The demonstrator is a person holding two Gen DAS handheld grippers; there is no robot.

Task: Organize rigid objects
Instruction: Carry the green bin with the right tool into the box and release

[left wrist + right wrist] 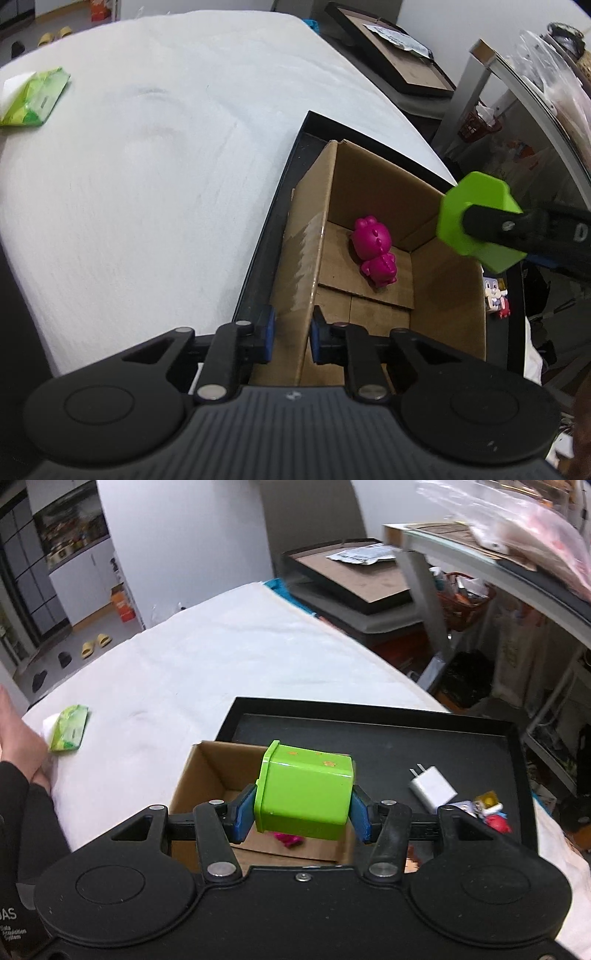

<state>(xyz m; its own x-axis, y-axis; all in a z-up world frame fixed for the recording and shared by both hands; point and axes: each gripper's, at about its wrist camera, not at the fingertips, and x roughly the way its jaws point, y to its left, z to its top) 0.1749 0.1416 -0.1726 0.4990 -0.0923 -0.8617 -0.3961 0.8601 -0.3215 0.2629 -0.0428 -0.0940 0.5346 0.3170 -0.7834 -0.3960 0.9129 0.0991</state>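
Note:
An open cardboard box (369, 184) stands in a black tray (258, 236) on the white-covered table. A magenta toy figure (375, 254) lies on the box floor. My left gripper (292, 334) is shut on the box's near left wall, one blue pad on each side of it. My right gripper (303, 812) is shut on a lime-green square container (304, 794), held on its side above the box (207, 771). From the left wrist view the green container (476, 221) hangs over the box's right wall. A bit of the magenta toy (288, 839) shows beneath it.
On the tray floor (406, 746), right of the box, lie a white charger plug (432, 788) and a few small toys (489, 812). A green tissue pack (68, 731) sits on the cloth at the left, near a person's hand (14, 731). Shelves and clutter stand beyond the table's right edge.

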